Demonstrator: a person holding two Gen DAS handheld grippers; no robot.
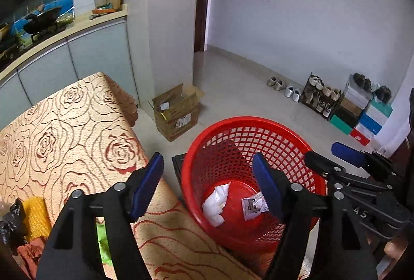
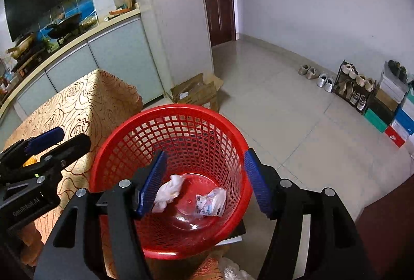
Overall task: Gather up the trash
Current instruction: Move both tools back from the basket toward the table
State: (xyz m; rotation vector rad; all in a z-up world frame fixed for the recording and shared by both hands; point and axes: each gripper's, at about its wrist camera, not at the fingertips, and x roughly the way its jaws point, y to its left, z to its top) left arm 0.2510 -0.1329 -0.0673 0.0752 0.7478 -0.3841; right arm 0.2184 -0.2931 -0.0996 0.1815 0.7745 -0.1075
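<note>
Red plastic lattice forms the round basket (image 2: 170, 176), which stands on the floor against the edge of the worktop (image 1: 64, 124); the worktop wears a tan cloth with a raised rose pattern in rust. On the basket's smooth solid bottom lie a crumpled white tissue (image 2: 168, 193) and a small clear wrapper (image 2: 211, 202) with printing too small to read, a little apart. Left tongs (image 1: 207, 186) stand wide apart over the near rim, their ribbed blue pads empty and touching nothing. Right tongs (image 2: 204, 183) also gape above the basket mouth, holding nothing. White lettering on the left tongs' black body, seen from the right wrist, reads "GenRobot.AI". At the worktop's near corner sit a yellow ribbed piece (image 1: 36, 215) and a crinkled black bag (image 1: 11, 223)
</note>
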